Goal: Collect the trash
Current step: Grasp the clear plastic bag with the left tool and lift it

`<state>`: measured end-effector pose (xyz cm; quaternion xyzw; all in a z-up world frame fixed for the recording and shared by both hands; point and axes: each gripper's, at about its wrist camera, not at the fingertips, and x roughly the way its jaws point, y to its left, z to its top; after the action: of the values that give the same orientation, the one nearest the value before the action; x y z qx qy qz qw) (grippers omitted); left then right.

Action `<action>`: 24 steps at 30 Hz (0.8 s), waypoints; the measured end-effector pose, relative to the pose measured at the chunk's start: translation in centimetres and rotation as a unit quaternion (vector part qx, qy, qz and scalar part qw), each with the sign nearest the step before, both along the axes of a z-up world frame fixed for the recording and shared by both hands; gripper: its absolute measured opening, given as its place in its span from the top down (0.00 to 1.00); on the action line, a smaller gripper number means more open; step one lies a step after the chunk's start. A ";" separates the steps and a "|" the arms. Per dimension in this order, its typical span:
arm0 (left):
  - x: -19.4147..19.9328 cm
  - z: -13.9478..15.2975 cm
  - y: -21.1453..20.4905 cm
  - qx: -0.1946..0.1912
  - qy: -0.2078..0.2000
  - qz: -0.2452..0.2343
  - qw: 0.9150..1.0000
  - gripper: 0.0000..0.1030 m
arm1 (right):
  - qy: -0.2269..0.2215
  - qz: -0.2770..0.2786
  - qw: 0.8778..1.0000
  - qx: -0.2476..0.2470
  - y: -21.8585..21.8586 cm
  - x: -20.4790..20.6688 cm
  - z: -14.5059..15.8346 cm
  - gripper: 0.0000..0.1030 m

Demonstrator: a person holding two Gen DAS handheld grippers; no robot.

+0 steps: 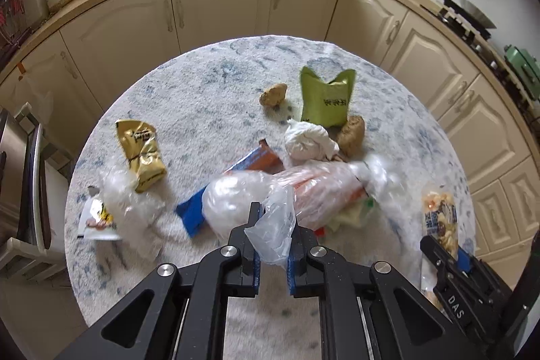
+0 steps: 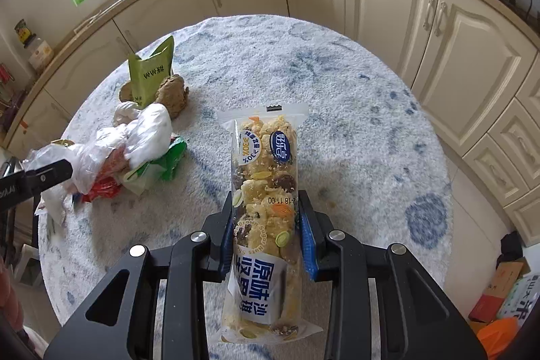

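A round tabletop (image 1: pixel 209 83) with a blue-flecked white cover fills both views, cream cabinets (image 1: pixel 222 5) curving behind it. Just ahead of the left gripper (image 1: pixel 272 233) a clear plastic bag (image 1: pixel 303 188) is heaped over an orange-and-blue wrapper (image 1: pixel 260 157); a fold of that bag is clamped between the closed jaws. The right gripper (image 2: pixel 266 225) is closed on a long nut-snack packet (image 2: pixel 265 177), seen held lengthwise between the blue pads – it is carried off to the right of the left gripper. Farther ahead a green pouch (image 1: pixel 325 100) is seen, with crumpled white paper (image 1: pixel 308 140) before it. To the left a gold wrapper (image 1: pixel 141 154) is lying.
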<state>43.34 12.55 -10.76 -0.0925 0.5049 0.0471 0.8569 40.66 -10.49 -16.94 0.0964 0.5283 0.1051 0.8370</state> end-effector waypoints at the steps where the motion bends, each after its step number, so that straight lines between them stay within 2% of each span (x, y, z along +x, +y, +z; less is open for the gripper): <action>1: -1.0 0.5 0.1 0.001 -0.002 0.000 1.000 0.93 | -0.003 0.000 1.000 0.000 0.0 -0.6 0.3 0.68; 10: -12.2 2.5 1.2 0.000 -0.001 -0.024 1.000 0.93 | -0.013 0.010 1.000 -0.005 0.8 -6.9 2.4 0.68; 15: -18.1 3.0 2.4 0.007 0.009 -0.029 1.000 0.90 | -0.006 0.017 1.000 -0.011 1.9 -10.6 2.3 0.68; 17: -19.5 3.1 2.7 0.013 0.011 -0.030 0.999 0.80 | -0.002 0.018 1.000 -0.012 2.3 -11.9 2.1 0.68; 18: -19.9 3.2 2.8 0.016 0.010 -0.032 0.999 0.65 | 0.000 0.016 1.000 -0.011 2.5 -12.5 2.1 0.68; 19: -20.2 3.3 2.9 0.020 0.007 -0.034 0.999 0.46 | 0.003 0.013 1.000 -0.010 2.5 -13.0 2.1 0.68; 20: -20.3 3.4 2.9 0.023 -0.001 -0.039 0.999 0.39 | 0.005 0.011 1.000 -0.009 2.6 -13.3 2.1 0.68; 21: -20.2 3.4 2.9 0.025 -0.006 -0.044 0.999 0.35 | 0.006 0.009 1.000 -0.010 2.6 -13.8 2.1 0.68; 24: -19.4 3.2 2.2 0.029 -0.012 -0.078 0.996 0.32 | 0.010 -0.002 1.000 -0.018 2.6 -14.6 2.1 0.68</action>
<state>23.93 14.73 -7.57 -0.0281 0.4986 -0.0063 0.8664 26.03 -7.87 -14.83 0.0837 0.5381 0.0930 0.8335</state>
